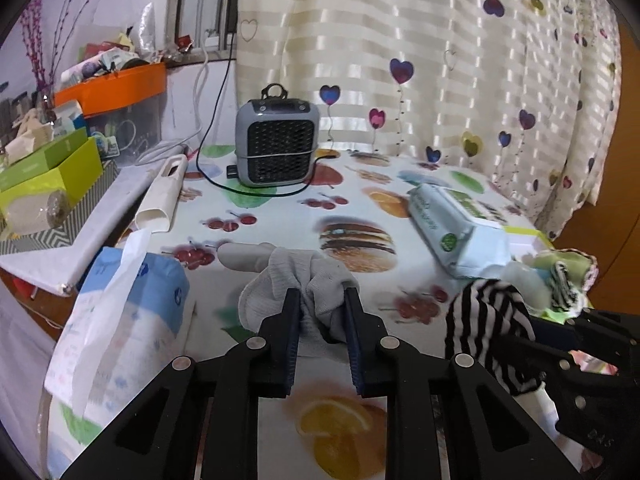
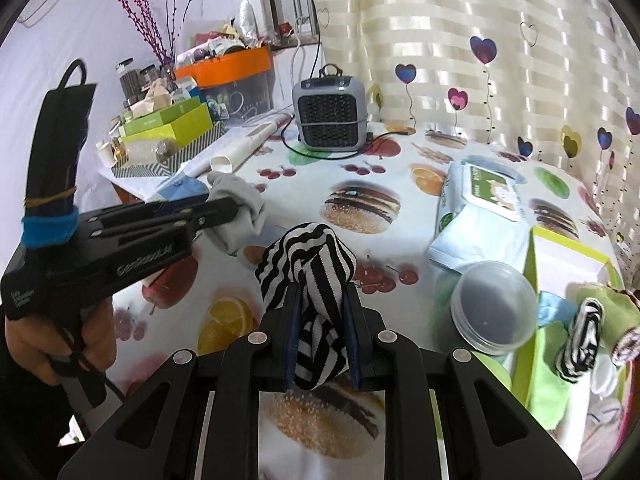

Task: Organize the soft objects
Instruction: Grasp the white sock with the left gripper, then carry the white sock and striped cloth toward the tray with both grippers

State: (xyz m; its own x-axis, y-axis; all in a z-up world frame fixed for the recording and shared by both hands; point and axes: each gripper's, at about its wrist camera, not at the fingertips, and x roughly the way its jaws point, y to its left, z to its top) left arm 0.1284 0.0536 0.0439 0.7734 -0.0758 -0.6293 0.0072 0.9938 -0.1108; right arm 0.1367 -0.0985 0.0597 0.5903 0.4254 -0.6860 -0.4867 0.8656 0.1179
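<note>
My left gripper [image 1: 322, 300] is shut on a bunched grey sock [image 1: 298, 280], lifted a little above the fruit-print tablecloth [image 1: 280, 220]. From the right wrist view the same left gripper [image 2: 236, 206] holds the grey sock [image 2: 240, 216] at mid-left, with a hand below it. My right gripper [image 2: 320, 300] is shut on a black-and-white striped cloth [image 2: 308, 264], which bulges above the pads. That striped cloth [image 1: 488, 312] also shows at the right of the left wrist view. A lime-green box [image 2: 568, 256] at the right holds another striped roll [image 2: 580, 332] and green cloths.
A grey fan heater [image 1: 278, 140] with a black cable stands at the back. A wet-wipes pack [image 1: 452, 220] lies right of centre, a tissue pack [image 1: 124, 308] at the left. A clear lidded jar [image 2: 494, 306] sits beside the box. Cluttered boxes [image 1: 52, 176] fill the left shelf; a curtain [image 1: 440, 60] hangs behind.
</note>
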